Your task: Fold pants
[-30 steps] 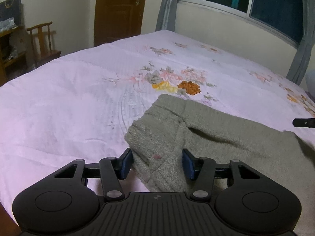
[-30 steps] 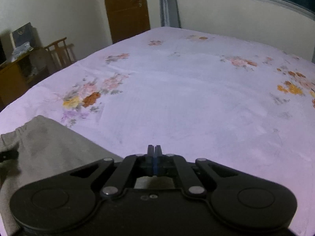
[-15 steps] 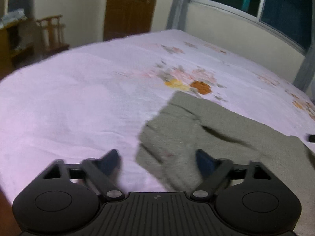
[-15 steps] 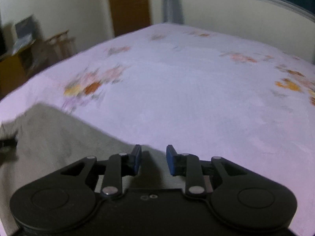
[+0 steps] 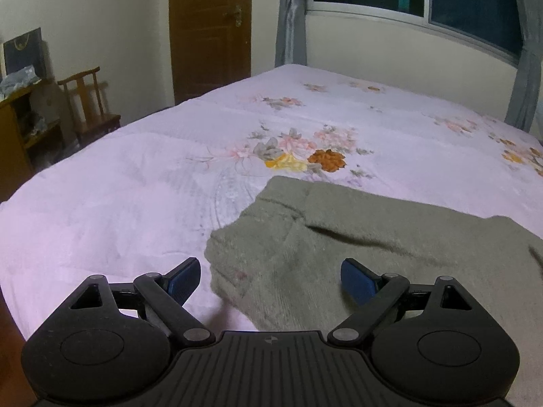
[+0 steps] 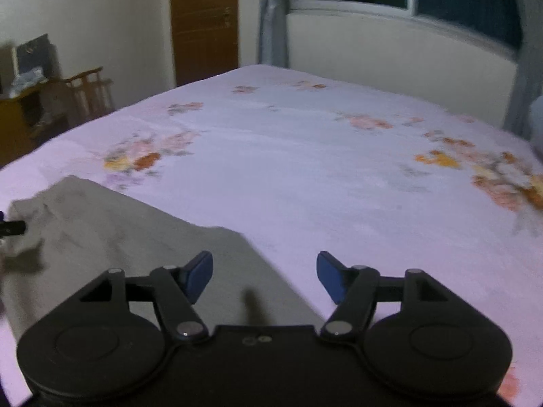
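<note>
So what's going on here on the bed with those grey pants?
A person is folding a pair of grey pants on a bed with a pink floral bedspread, using a handheld claw in each hand. Both have just been opening: the left claw stands wide over the bunched end of the pants, and the right claw is open over the other end's edge. Neither grips the fabric; the pants lie loose on the bedspread.

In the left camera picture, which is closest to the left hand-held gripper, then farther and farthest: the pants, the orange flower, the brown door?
From the left hand-held gripper:
1. Pants, right between its fingers.
2. Orange flower, mid-bed, past the pants.
3. Brown door, back wall, left.
</note>
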A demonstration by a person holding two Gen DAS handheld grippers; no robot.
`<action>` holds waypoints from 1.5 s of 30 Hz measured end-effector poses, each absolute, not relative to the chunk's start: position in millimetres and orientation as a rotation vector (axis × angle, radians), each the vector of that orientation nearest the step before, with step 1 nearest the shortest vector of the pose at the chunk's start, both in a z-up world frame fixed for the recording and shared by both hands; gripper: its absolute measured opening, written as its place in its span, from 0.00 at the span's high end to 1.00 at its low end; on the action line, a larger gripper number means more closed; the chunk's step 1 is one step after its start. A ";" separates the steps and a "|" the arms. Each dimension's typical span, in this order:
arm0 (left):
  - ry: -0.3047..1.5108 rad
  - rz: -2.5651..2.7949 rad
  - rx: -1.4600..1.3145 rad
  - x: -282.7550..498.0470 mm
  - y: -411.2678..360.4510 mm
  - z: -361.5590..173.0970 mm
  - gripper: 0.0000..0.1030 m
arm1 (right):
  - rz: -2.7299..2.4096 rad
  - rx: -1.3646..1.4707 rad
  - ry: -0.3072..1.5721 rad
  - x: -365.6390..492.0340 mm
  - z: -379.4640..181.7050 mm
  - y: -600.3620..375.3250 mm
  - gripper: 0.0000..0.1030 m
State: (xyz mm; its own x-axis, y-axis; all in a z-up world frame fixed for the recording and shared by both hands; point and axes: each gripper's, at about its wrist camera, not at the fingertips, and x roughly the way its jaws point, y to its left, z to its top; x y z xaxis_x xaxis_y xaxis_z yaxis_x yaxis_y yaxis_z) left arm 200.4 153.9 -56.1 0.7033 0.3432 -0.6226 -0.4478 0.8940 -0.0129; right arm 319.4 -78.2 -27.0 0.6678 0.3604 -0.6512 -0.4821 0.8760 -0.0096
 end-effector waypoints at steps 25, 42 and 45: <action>0.643 0.299 -0.175 197.0 121.9 -41.4 0.13 | 0.245 0.047 0.675 271.2 1.4 -191.1 0.19; 0.696 -0.112 -0.088 215.8 -88.9 -51.3 0.13 | -0.409 0.884 0.448 13.9 -55.5 -502.4 0.43; 0.715 -0.188 -0.080 214.1 -134.6 -54.7 0.13 | -0.390 0.971 0.438 9.4 -72.1 -515.2 0.45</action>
